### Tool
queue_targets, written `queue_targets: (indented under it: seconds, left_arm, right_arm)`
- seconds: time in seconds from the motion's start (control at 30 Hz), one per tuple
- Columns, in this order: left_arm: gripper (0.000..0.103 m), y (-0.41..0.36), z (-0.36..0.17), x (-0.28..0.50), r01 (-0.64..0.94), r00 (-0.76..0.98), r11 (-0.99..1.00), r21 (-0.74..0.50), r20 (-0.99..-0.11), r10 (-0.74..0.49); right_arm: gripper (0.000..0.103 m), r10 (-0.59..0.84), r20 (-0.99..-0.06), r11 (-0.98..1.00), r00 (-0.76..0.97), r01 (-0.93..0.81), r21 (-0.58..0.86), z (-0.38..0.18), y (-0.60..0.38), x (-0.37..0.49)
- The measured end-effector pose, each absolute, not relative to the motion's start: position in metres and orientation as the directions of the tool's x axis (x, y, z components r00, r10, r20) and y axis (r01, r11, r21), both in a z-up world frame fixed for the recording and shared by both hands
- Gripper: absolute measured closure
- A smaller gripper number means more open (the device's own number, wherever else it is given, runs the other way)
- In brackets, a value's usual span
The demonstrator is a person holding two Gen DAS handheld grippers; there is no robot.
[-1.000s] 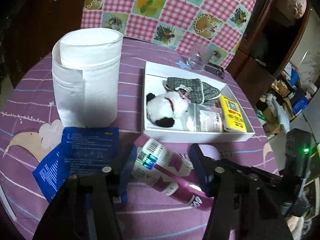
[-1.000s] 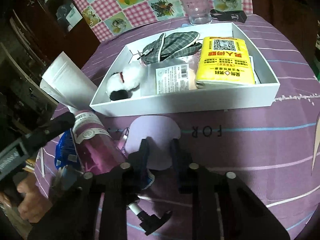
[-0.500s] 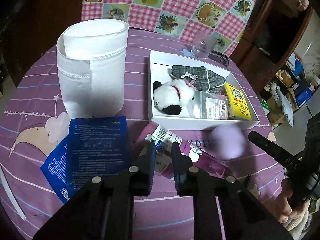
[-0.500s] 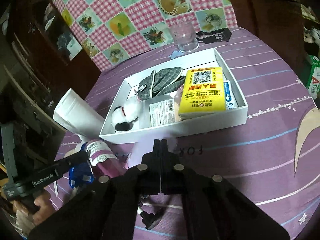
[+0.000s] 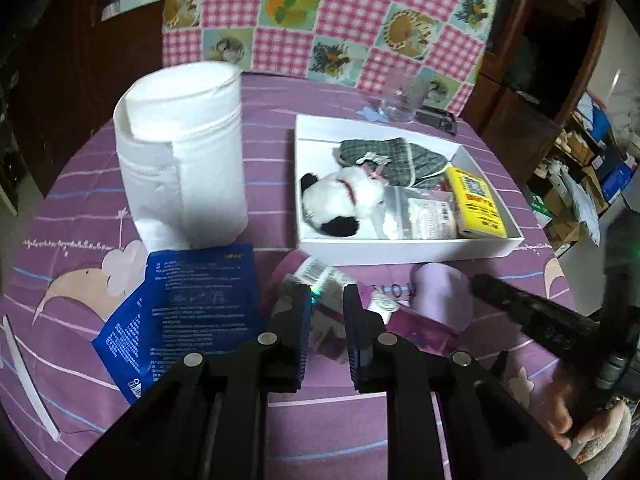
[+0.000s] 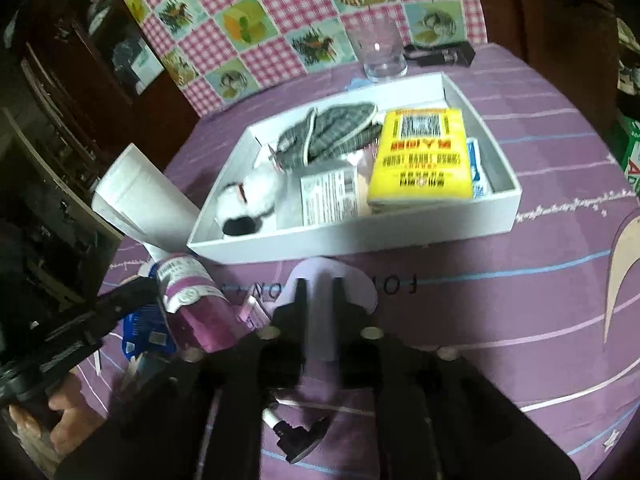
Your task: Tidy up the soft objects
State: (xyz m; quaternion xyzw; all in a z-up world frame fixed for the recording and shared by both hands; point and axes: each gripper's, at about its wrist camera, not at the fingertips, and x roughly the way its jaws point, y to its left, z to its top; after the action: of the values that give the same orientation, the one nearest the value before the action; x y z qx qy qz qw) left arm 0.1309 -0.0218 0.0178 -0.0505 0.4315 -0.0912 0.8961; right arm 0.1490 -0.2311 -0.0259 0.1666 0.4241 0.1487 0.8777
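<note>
A pink pack (image 5: 320, 272) with a barcode label lies on the purple tablecloth in front of the white box (image 5: 400, 250). My left gripper (image 5: 325, 294) is shut on its near end. To its right lies a flat lilac pad (image 5: 440, 296). In the right wrist view my right gripper (image 6: 320, 284) hangs over the lilac pad (image 6: 332, 276). Its jaws are opening, and the pad shows through the gap between them. The white box (image 6: 360, 236) holds a panda plush (image 5: 344, 200), a grey plaid cloth (image 5: 396, 156), a clear bag (image 5: 424, 216) and a yellow tissue pack (image 5: 476, 204).
A tall white felt cylinder (image 5: 184, 160) stands at the left, with a blue packet (image 5: 188, 304) in front of it. A glass (image 5: 400, 96) and a black object (image 6: 440, 54) sit behind the box. A small black clip (image 6: 296, 436) lies under my right gripper. A checked cloth hangs behind the table.
The left jaws went from wide around the pink pack to narrow on its end. The right jaws shut fully, then parted over the lilac pad. Both views pulled back, then came closer.
</note>
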Motion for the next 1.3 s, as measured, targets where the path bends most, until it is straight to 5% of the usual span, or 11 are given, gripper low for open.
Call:
queue_targets:
  seconds: [0.03,0.1,0.33,0.47,0.77,1.3]
  left_arm:
    - [0.088,-0.025,0.019,0.129,0.132,0.618,0.978,-0.163,-0.758,-0.21]
    - [0.088,-0.03,0.02,0.128,0.143,0.629,0.978,-0.15,-0.749,-0.207]
    - [0.087,-0.05,0.015,0.132,0.184,0.638,0.978,-0.094,-0.746,-0.192]
    - [0.075,-0.053,0.015,0.131,0.187,0.643,0.979,-0.081,-0.743,-0.185]
    - [0.073,-0.049,0.014,0.131,0.177,0.643,0.979,-0.099,-0.742,-0.192]
    - [0.066,-0.033,0.017,0.13,0.171,0.636,0.969,-0.18,-0.731,-0.248]
  right_arm:
    - [0.065,0.405,-0.695,0.898,0.593,-0.116,0.424,-0.028,-0.23,0.149]
    - [0.054,0.41,-0.692,0.894,0.594,-0.112,0.433,-0.031,-0.229,0.15]
    - [0.052,0.325,-0.748,0.933,0.578,-0.064,0.355,-0.044,-0.221,0.155]
    - [0.046,0.277,-0.747,0.957,0.604,-0.101,0.272,-0.045,-0.208,0.153]
    - [0.086,0.352,-0.724,0.921,0.594,-0.082,0.381,-0.043,-0.225,0.153]
    - [0.089,0.443,-0.521,0.849,0.73,-0.154,0.506,0.004,-0.238,0.127]
